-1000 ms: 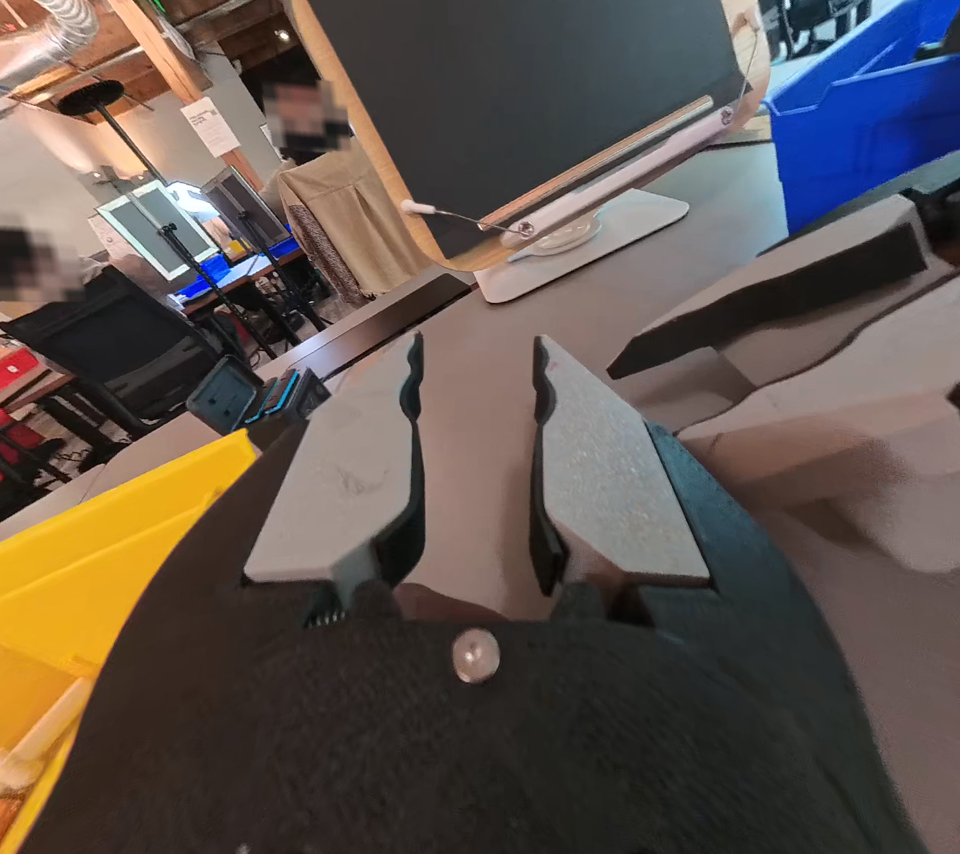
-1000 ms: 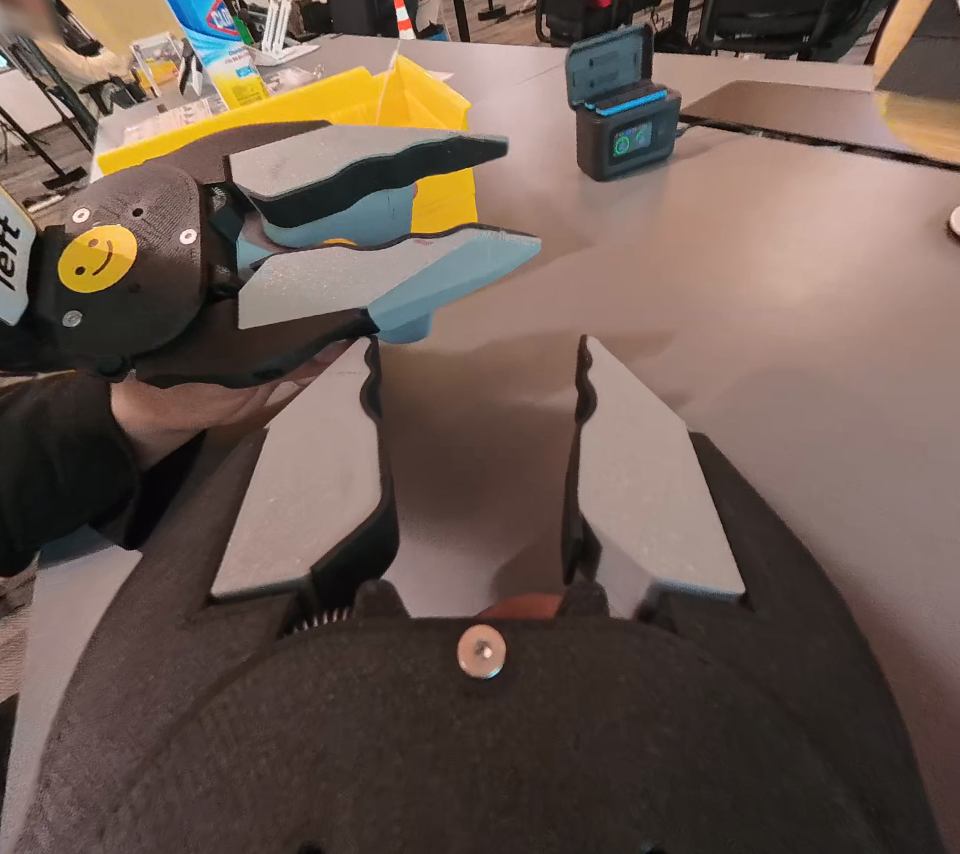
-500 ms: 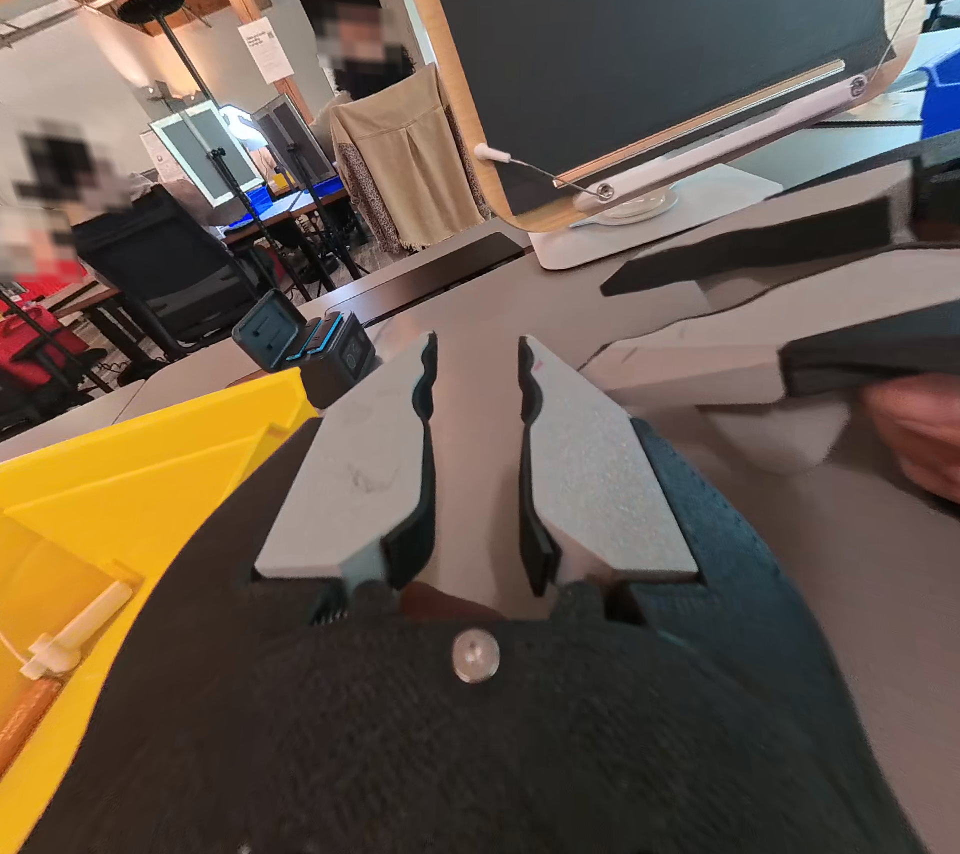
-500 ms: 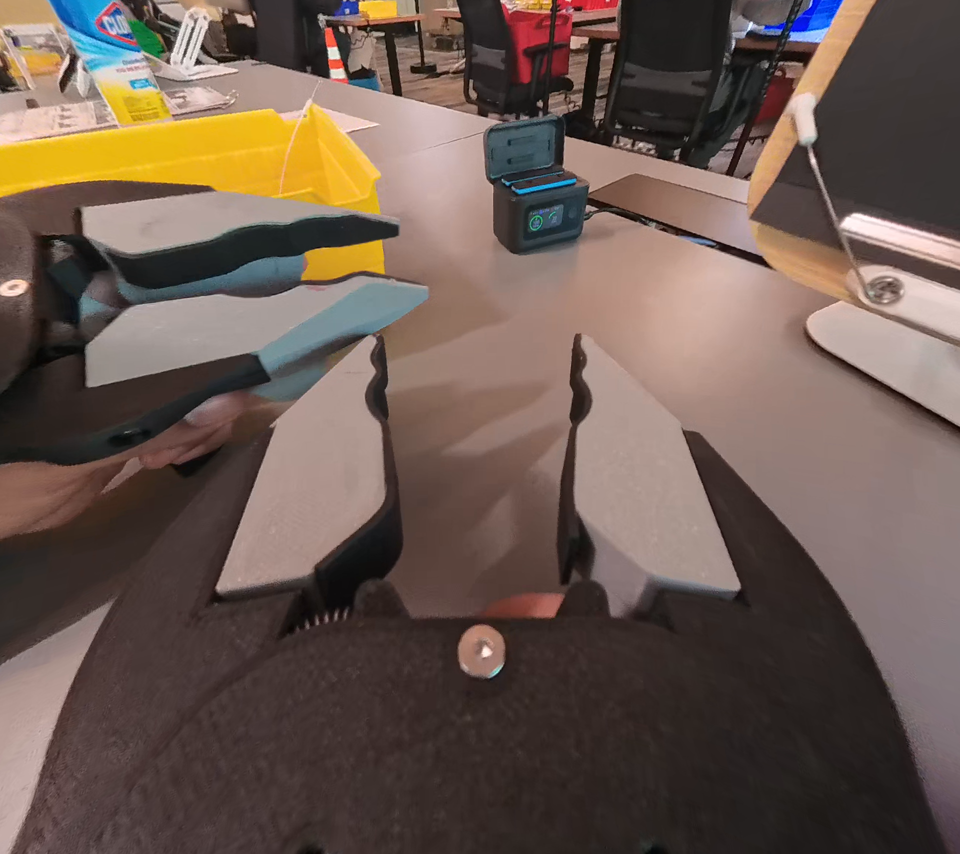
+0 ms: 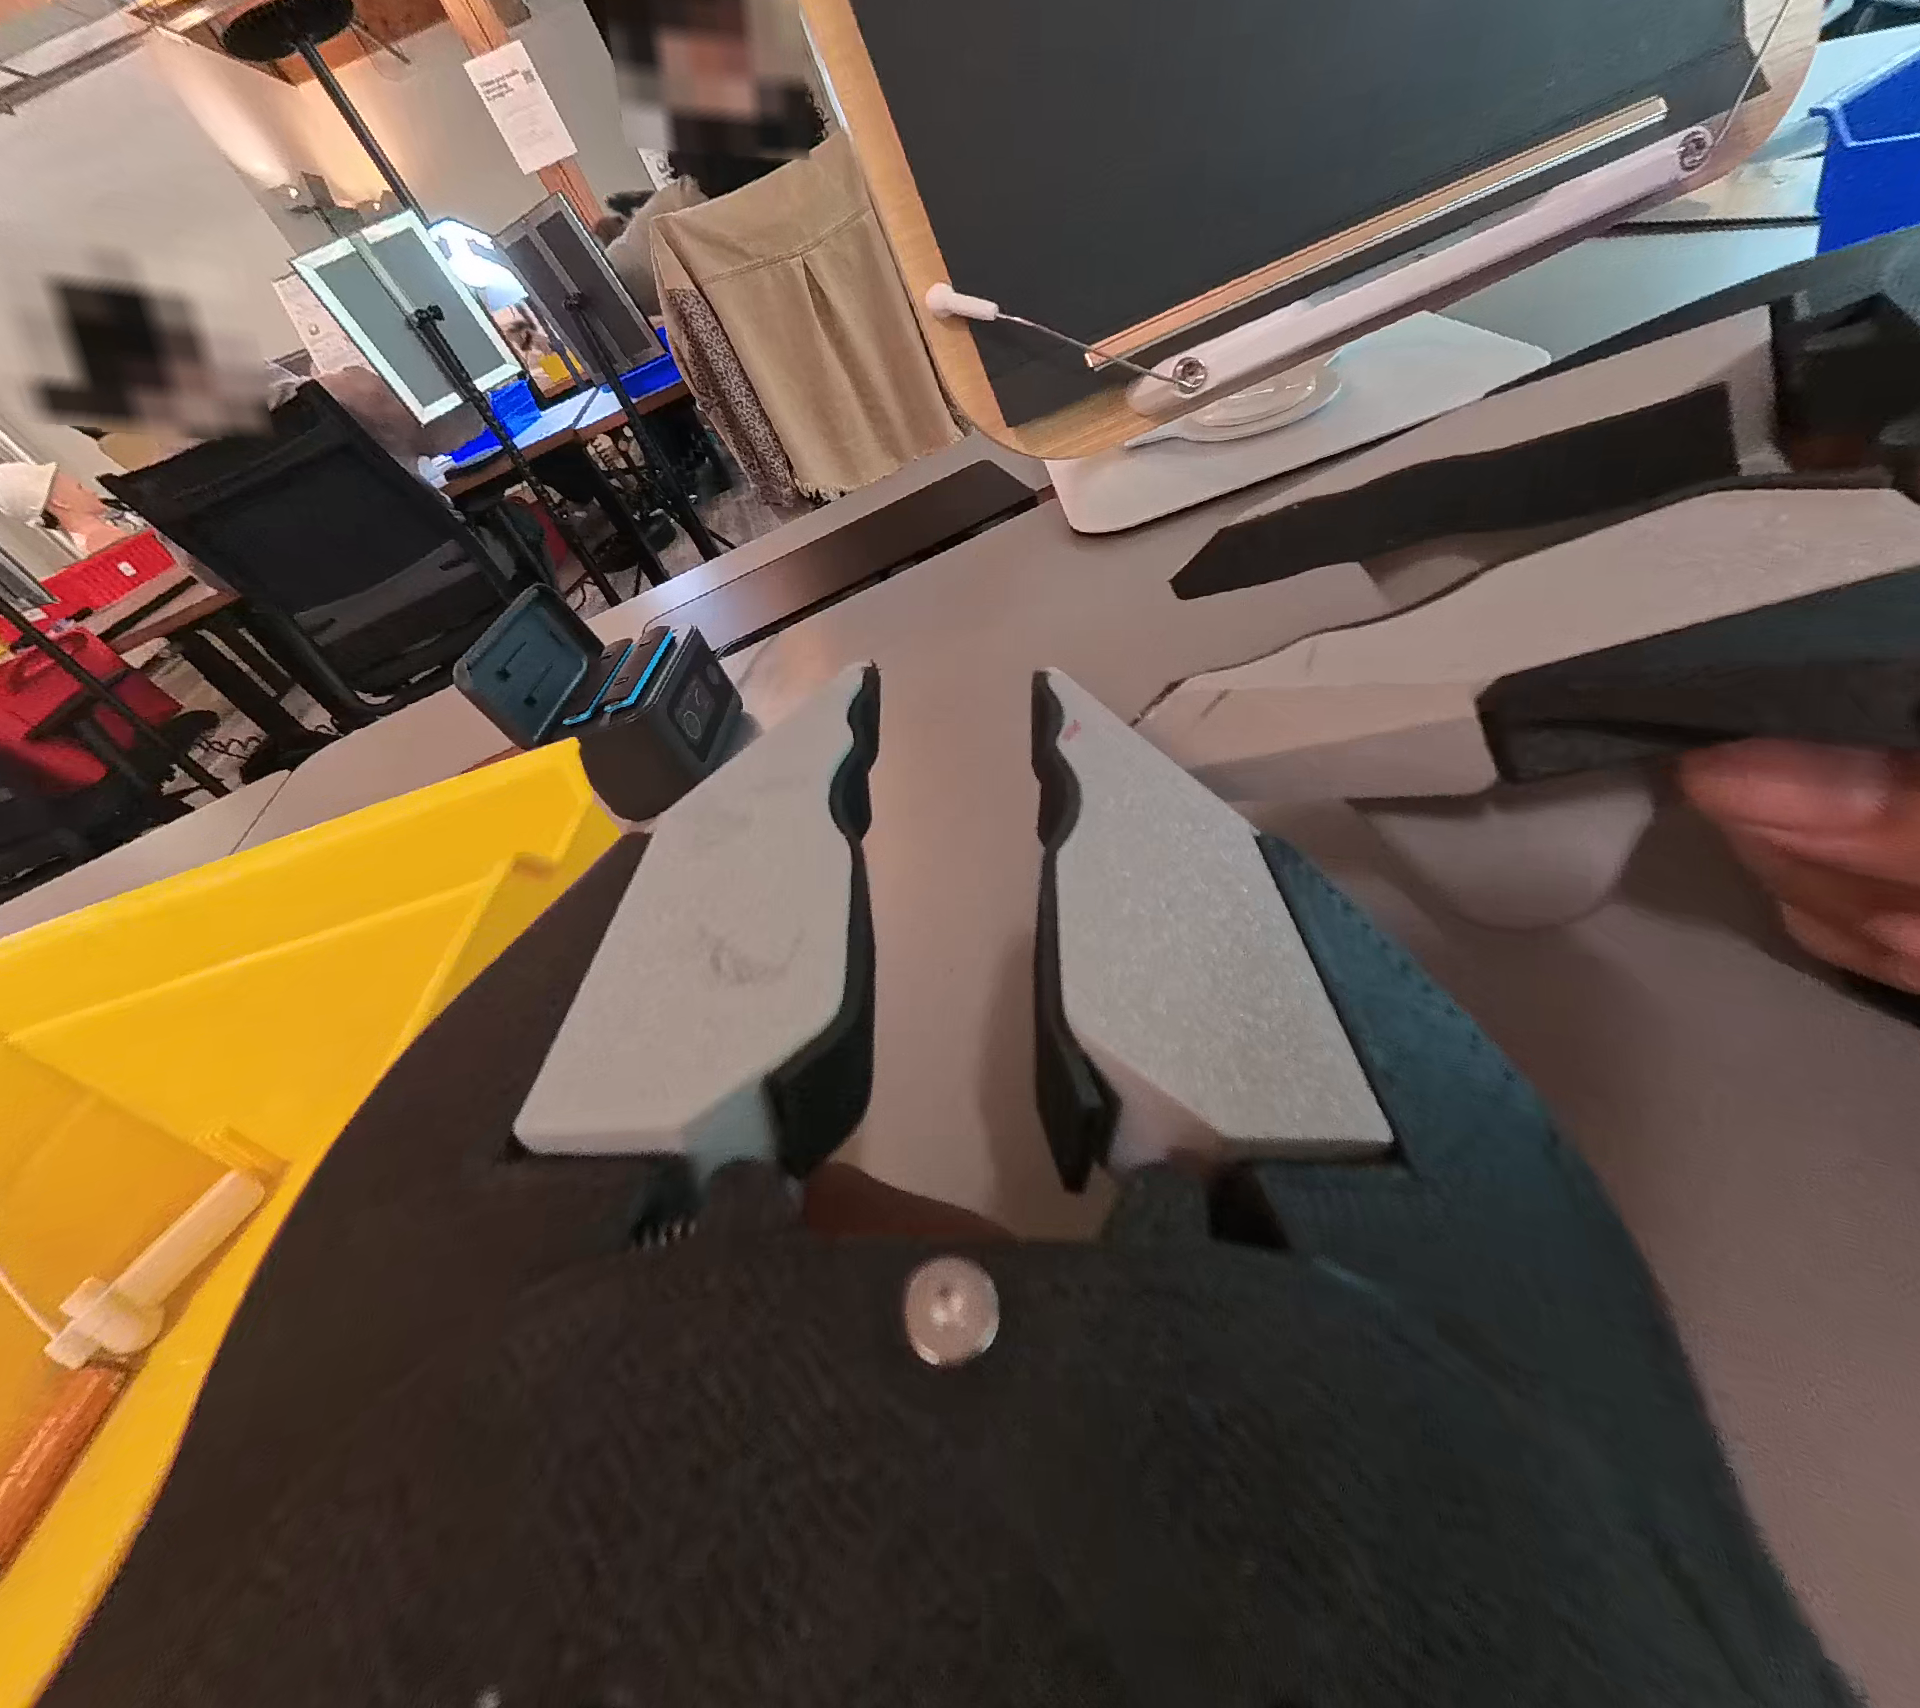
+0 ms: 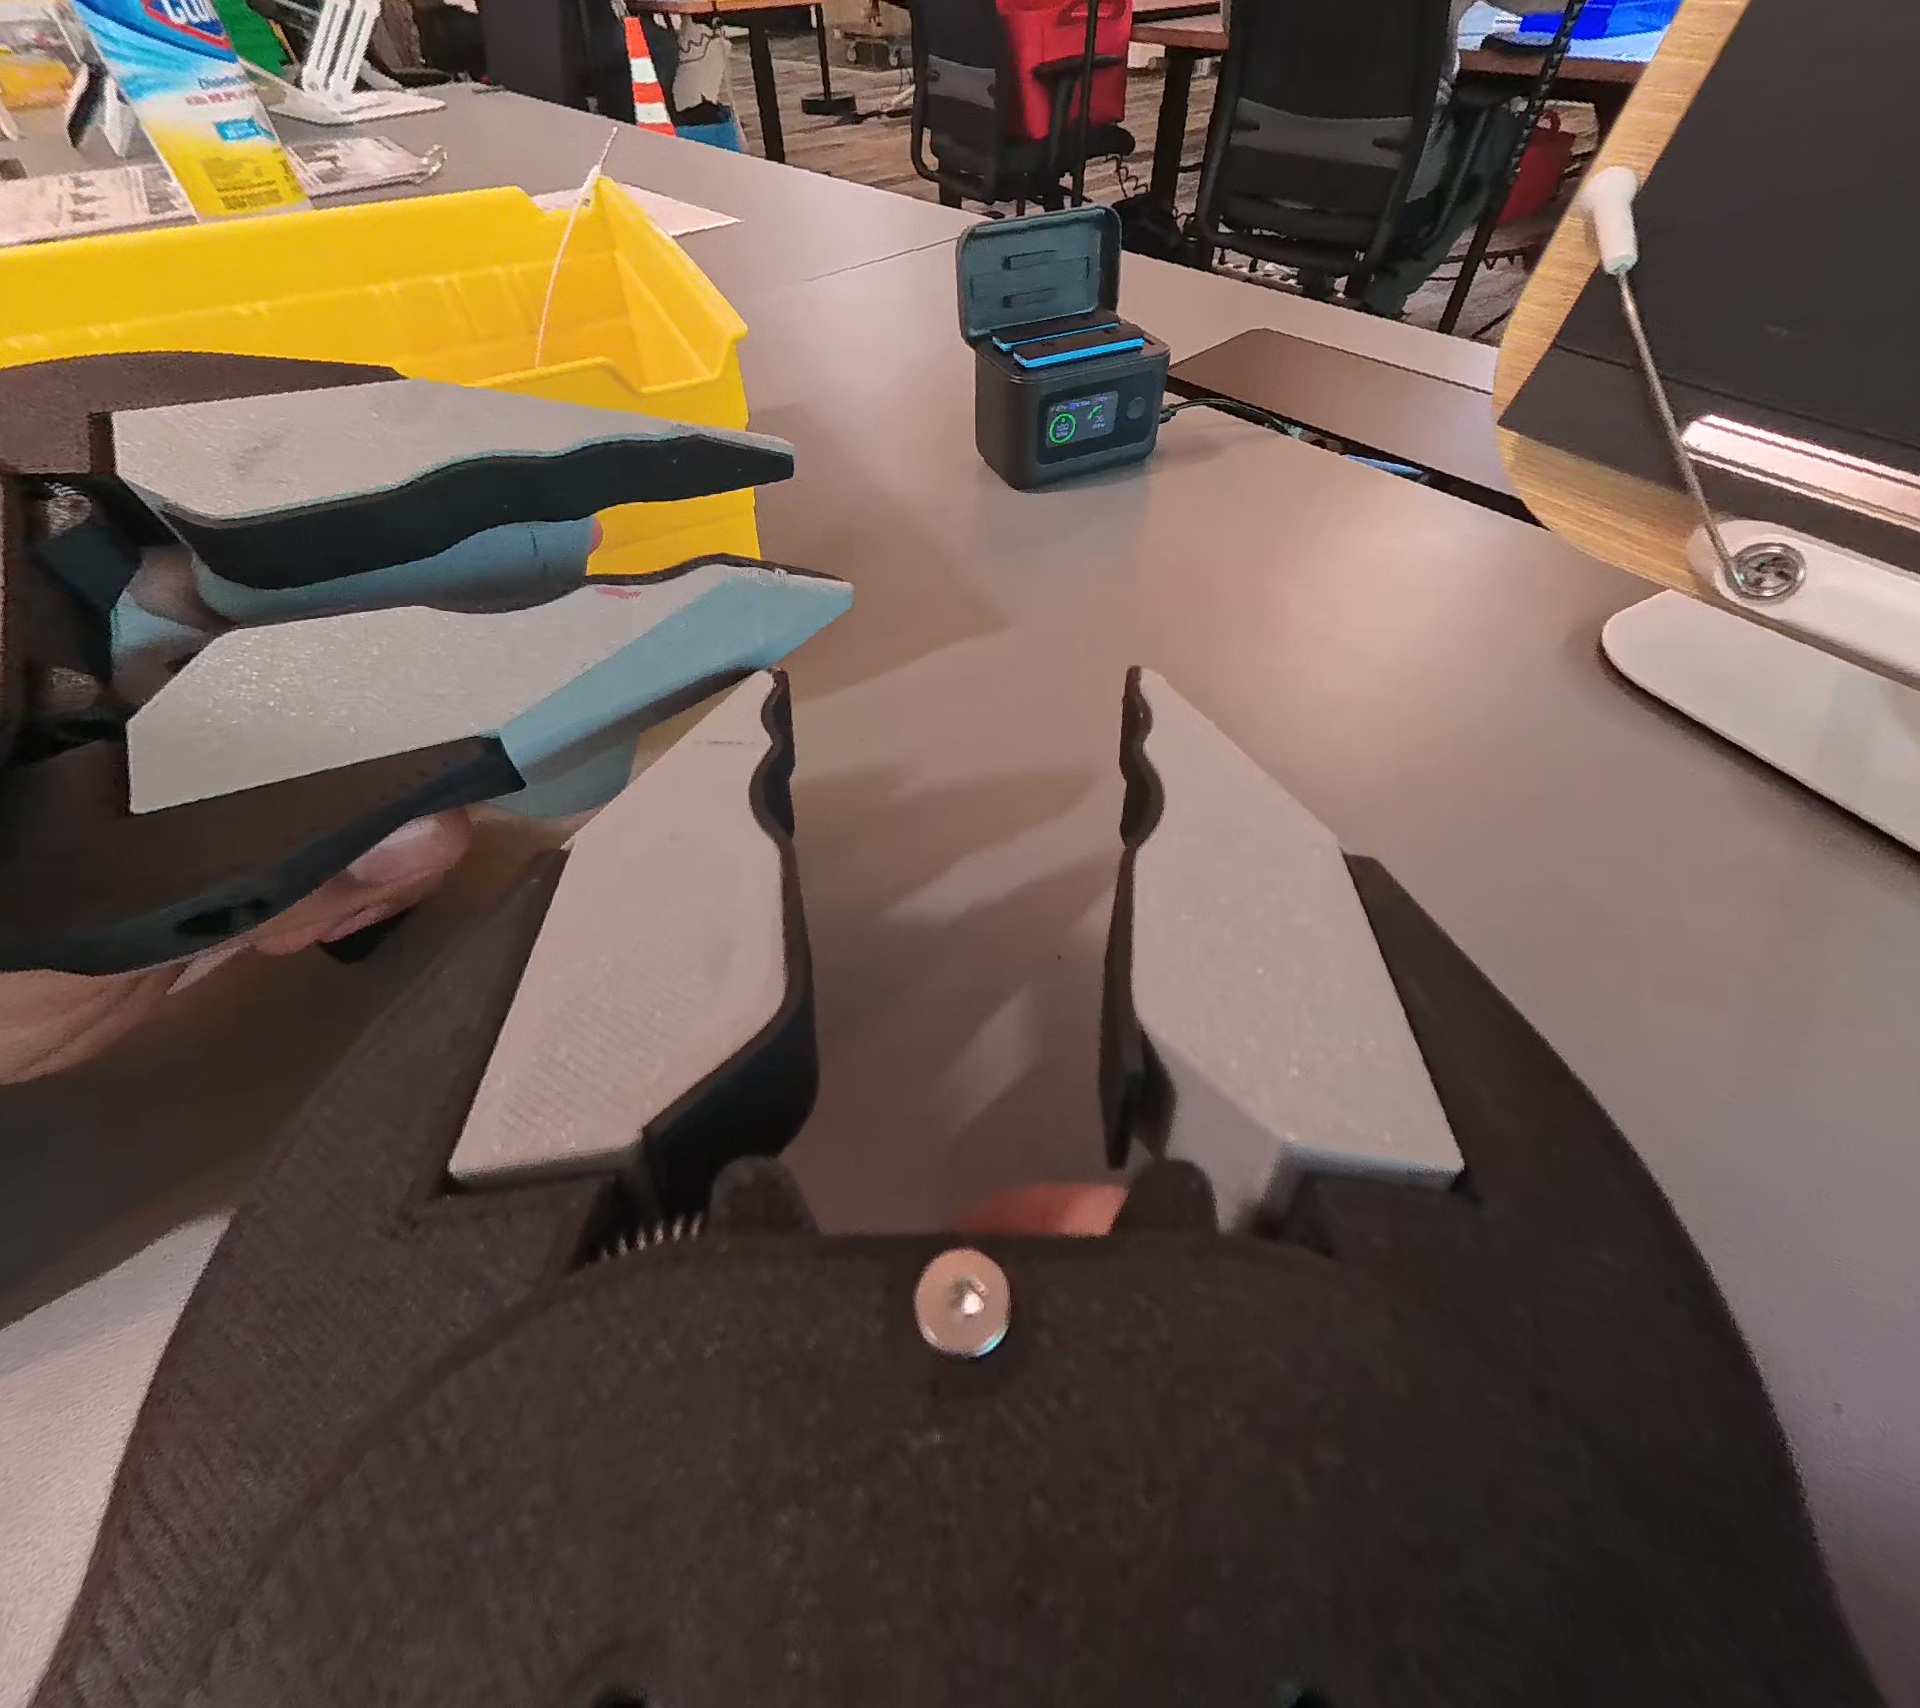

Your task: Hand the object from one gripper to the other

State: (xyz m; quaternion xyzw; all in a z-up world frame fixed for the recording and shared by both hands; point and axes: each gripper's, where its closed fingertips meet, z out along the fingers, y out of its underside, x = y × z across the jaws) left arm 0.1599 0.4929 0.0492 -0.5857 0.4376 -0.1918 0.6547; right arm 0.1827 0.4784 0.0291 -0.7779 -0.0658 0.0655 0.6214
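My left gripper (image 5: 951, 702) is open with a narrow gap and holds nothing. My right gripper (image 6: 951, 687) is open wider and also empty. Both hover low over the grey table (image 6: 1299, 671), side by side and close together. The right gripper shows at the right of the left wrist view (image 5: 1169, 650). The left gripper shows at the left of the right wrist view (image 6: 821, 526), turned on its side. A yellow bin (image 5: 260, 931) to the left of the left gripper holds a white plastic piece (image 5: 156, 1284) and something orange-brown (image 5: 52, 1450).
A dark charging case (image 6: 1060, 370) with its lid open stands ahead next to the yellow bin (image 6: 416, 297). A black board on a white stand (image 6: 1766, 682) is at the right. A wipes canister (image 6: 177, 58) stands behind the bin. A blue bin (image 5: 1870, 172) is at the far right.
Both grippers have swung round toward the charging case and come side by side. The left jaws have narrowed slightly. Neither has taken hold of anything.
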